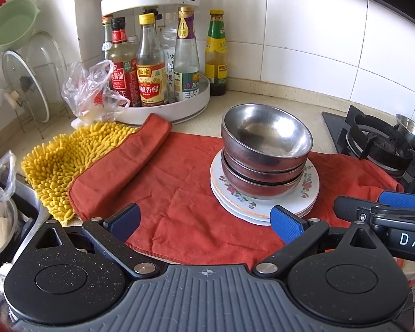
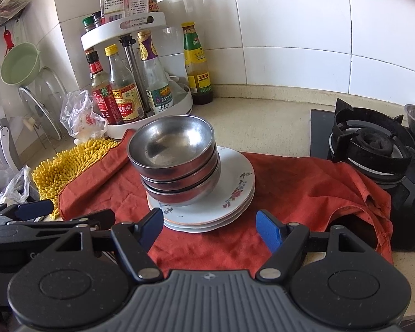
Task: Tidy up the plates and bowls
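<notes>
Three steel bowls (image 1: 265,152) sat nested on a stack of flowered plates (image 1: 262,196), which rested on a red cloth (image 1: 166,193) spread over the counter (image 1: 262,102), between a yellow mop cloth (image 1: 61,166) and the gas burner (image 1: 379,141); the left gripper (image 1: 204,221) hung wide open over the cloth, empty, just short of the plates; the right gripper (image 2: 210,229) stood open too, holding nothing, its jaws apart before the stack.

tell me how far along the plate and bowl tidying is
Done: three steel bowls sit nested on the stacked floral plates on the red cloth. In hand: nothing; left gripper and right gripper are open. Possibly left: another steel bowl on the stove.
</notes>
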A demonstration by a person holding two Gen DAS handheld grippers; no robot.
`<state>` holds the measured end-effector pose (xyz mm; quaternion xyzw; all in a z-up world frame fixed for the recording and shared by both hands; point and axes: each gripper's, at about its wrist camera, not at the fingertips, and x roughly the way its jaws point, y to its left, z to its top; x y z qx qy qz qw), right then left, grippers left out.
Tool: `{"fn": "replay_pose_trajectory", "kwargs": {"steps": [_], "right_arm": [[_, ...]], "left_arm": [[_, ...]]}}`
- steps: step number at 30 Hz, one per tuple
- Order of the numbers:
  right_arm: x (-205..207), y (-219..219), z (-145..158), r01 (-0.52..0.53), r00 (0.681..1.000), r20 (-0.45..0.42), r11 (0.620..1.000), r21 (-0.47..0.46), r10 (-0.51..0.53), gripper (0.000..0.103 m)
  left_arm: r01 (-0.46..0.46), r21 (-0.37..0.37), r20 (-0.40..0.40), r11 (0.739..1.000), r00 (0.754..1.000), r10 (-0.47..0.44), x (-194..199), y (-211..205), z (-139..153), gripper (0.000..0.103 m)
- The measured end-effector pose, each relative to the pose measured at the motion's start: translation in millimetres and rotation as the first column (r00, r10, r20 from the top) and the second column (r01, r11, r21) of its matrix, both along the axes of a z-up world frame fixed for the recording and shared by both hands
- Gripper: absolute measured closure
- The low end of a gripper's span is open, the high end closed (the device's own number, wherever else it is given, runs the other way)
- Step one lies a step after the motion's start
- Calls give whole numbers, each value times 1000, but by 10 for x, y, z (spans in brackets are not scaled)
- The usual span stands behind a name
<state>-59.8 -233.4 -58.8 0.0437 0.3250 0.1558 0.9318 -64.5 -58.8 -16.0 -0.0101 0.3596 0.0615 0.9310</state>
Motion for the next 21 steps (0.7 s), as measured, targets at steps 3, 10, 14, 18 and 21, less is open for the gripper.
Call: {"fn": "replay_pose_trajectory", "kwargs": {"steps": [3,10,14,18,21], "right_arm": [[8,1,-13,2,1000,-3,1000,0,-2,31],[19,4,-22,7,1000,-7,1000,-1,-7,31],[20,22,-26,8,1000,-11,1000,-5,-8,31],[33,32,-43,5,1000,-17,1000,-6,-5,31],[49,15,-51,-6,1000,-24,1000,5,6,31]], "left_arm": [[1,-1,-4,1000,1000,-1,12,-3,-9,2],[1,-3,-8,1000,1000,-1,27,-9,-22,2],[-2,-4,-15,1000,1000,2,43,-2,-36,2],[-1,-1,-17,1000,1000,1,47,7,-47,2],[9,9,5,1000,1000,-9,26,10,-45,1]]}}
